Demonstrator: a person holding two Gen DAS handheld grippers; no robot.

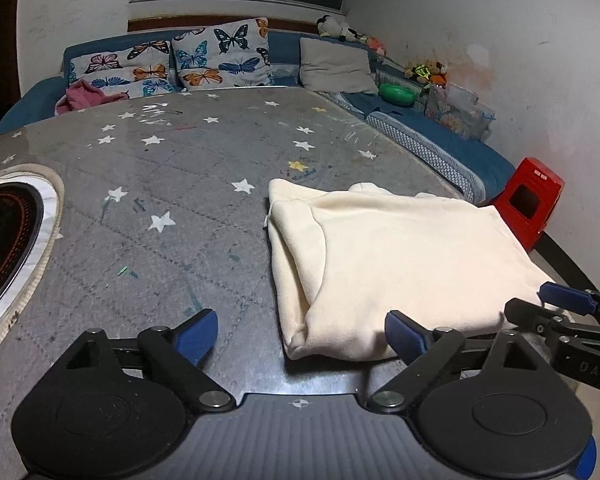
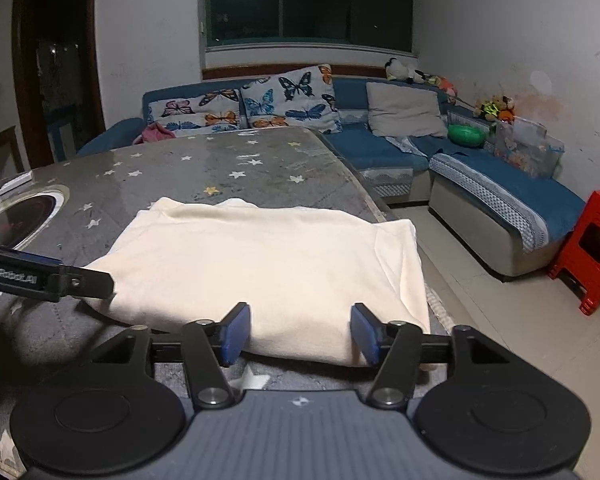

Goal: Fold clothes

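A cream garment (image 1: 400, 256) lies folded into a thick rectangle on the right part of the star-patterned table (image 1: 160, 184). My left gripper (image 1: 300, 336) is open wide at the garment's near left corner, which sits between its blue pads without being pinched. In the right wrist view, the garment (image 2: 260, 264) fills the middle. My right gripper (image 2: 300, 334) is open at the garment's near edge, with the fold lying between its pads and not squeezed. The right gripper's fingers (image 1: 564, 298) show at the far right of the left wrist view.
A round cooktop (image 1: 4, 240) is set into the table at the left. The table's right edge (image 2: 364, 196) runs close beside the garment. Beyond it stand a blue corner sofa (image 2: 500, 196) with butterfly cushions and a red stool (image 2: 596, 248) on the floor.
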